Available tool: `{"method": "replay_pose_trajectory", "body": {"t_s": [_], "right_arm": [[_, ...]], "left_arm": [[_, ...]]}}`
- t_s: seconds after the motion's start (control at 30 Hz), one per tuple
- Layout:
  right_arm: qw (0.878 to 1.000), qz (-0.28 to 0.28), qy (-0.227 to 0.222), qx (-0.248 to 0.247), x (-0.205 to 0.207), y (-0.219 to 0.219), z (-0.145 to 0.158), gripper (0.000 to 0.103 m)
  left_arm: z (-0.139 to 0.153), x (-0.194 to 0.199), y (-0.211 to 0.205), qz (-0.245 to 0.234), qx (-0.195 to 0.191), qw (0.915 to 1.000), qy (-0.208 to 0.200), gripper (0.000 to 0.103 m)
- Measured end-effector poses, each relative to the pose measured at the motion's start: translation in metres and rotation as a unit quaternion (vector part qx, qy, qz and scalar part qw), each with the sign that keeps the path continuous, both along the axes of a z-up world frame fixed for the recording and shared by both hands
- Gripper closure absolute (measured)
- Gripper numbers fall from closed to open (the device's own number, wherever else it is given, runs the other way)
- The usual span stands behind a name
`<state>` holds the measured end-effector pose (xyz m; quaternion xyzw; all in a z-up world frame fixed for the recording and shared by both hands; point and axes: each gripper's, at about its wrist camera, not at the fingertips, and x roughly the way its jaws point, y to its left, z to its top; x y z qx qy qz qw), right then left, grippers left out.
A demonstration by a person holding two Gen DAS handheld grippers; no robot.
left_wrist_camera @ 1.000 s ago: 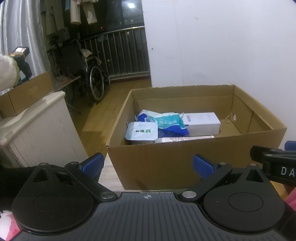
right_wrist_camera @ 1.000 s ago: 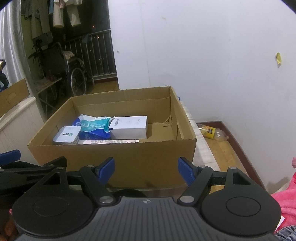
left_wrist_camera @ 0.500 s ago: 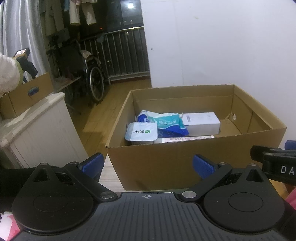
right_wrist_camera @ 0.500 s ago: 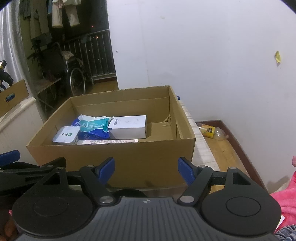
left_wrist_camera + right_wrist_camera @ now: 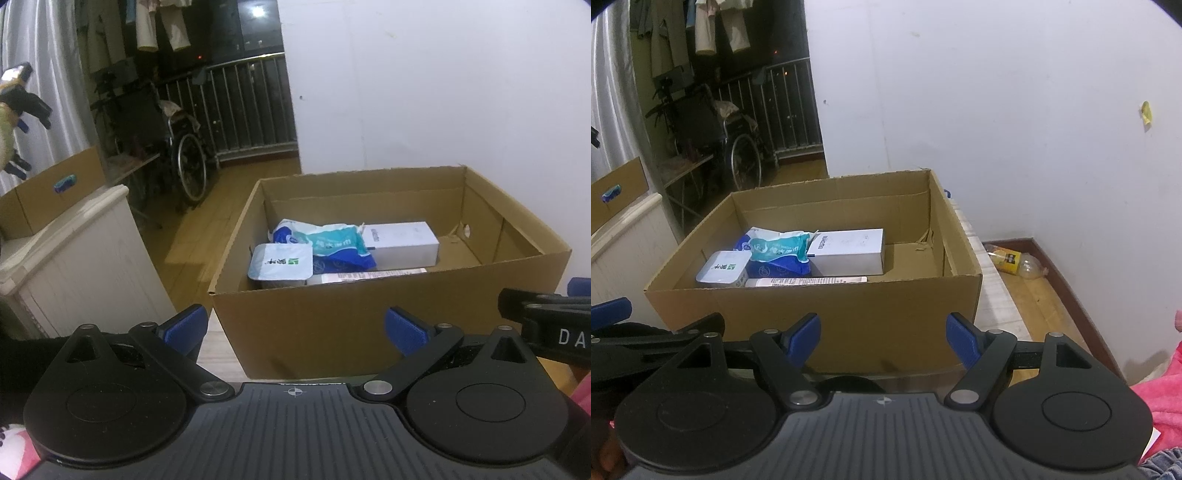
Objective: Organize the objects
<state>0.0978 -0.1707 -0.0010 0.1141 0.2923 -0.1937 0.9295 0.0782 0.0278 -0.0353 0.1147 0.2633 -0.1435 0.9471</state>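
Note:
An open cardboard box (image 5: 332, 325) (image 5: 849, 317) stands in front of both grippers. Inside lie a white carton (image 5: 402, 242) (image 5: 849, 251), a teal and blue wipes pack (image 5: 332, 243) (image 5: 779, 251), a small white tub with a green mark (image 5: 280, 264) (image 5: 722, 273) and a flat white tube (image 5: 369, 276) (image 5: 809, 281). My left gripper (image 5: 295, 328) is open and holds nothing, just short of the box's near wall. My right gripper (image 5: 882, 338) is open too, with nothing between its blue pads, level with the same wall.
A white cabinet (image 5: 74, 258) with another cardboard box (image 5: 48, 192) on top stands to the left. A wheelchair (image 5: 177, 147) and railing are at the back. A plastic bottle (image 5: 1015, 260) lies on the floor by the wall. Pink cloth (image 5: 1160, 402) is at the right.
Both grippers stay put. At the far left of the left wrist view, a sleeved arm holding a device has shifted upward and left.

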Motion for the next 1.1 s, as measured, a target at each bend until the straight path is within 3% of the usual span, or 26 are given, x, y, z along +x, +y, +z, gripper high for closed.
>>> {"method": "replay_pose_trajectory", "body": {"t_s": [1.1], "right_arm": [[1.000,0.000,-0.001,0.003,-0.0002,-0.0013,0.0001,0.025]], "left_arm": [[0.0006,0.0003,0.0014,0.001,-0.003,1.0000,0.002,0.000]]}}
